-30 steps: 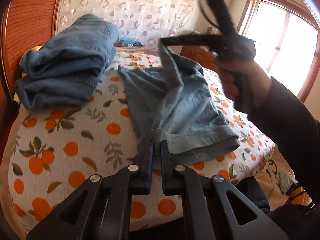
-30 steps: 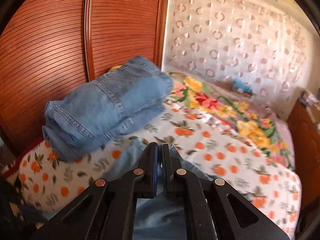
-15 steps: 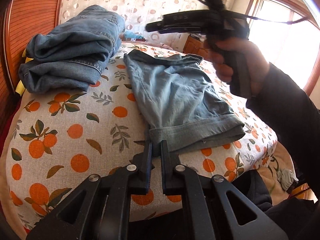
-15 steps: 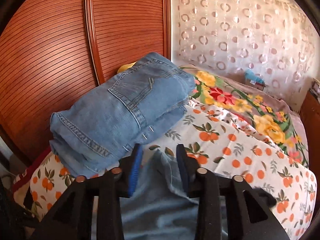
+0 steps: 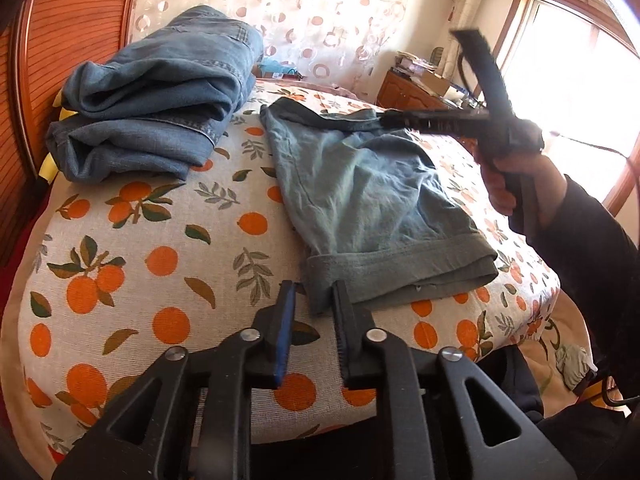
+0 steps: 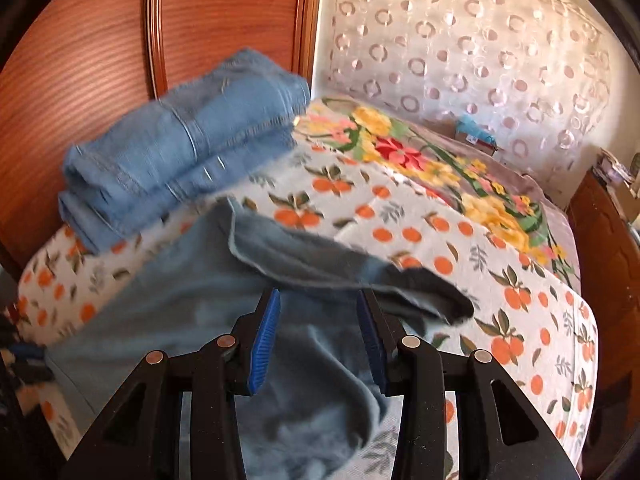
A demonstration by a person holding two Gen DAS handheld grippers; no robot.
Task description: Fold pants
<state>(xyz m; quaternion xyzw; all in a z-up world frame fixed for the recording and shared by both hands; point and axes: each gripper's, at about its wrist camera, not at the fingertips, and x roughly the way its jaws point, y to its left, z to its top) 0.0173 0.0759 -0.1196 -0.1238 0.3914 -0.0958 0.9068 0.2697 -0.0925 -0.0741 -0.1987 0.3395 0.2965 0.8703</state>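
Lying flat on the bed's orange-print bedspread [image 5: 120, 264], the pale blue-grey cotton shorts [image 5: 372, 196] stretch from a cuffed hem at the near edge to a darker waistband at the far end. The left gripper [image 5: 314, 294] sits low at that near hem, its jaws having just been opening; they now stand a little apart, with the corner of the cuff between them but the pads not pressing on it. The right gripper [image 6: 318, 302] hangs over the waistband end, jaws spread and holding nothing; they too have just been opening. In the right wrist view the waistband [image 6: 344, 264] lies folded over just beyond the blue pads [image 6: 264, 336], clear of them. From the left wrist view the same right gripper shows at the far right, held in a hand [image 5: 516, 172] with a dark sleeve [image 5: 592, 248], its tip at the waistband. To the far left of the shorts, close beside but not touching them, rests a stack of folded blue denim jeans [image 5: 160, 96] against the reddish slatted wooden headboard [image 6: 92, 52]. Behind the bed hangs a white curtain with ring pattern [image 6: 460, 32]. A floral blanket [image 6: 440, 160] covers the bed's far part.
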